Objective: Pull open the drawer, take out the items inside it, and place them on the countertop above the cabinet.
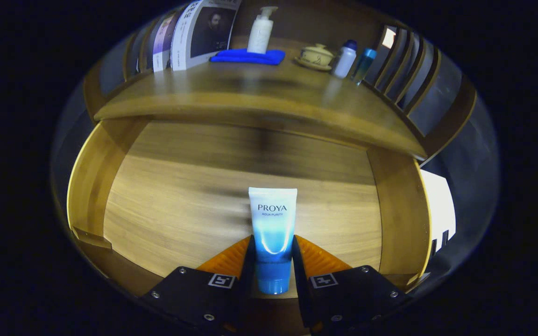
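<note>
Gripper view: gripper clamped on a blue-and-white tube over the open drawer.

Both fingers press the tube's lower sides, cap end nearest the camera, flat crimped end pointing ahead; whether it rests on the drawer's wooden floor or hangs just above it is hard to tell; beyond it the countertop carries a white pump bottle standing on a blue cloth, a lidded cup on a saucer, a white bottle with a blue cap, a blue bottle beside it, and magazines upright at the far left.
</note>
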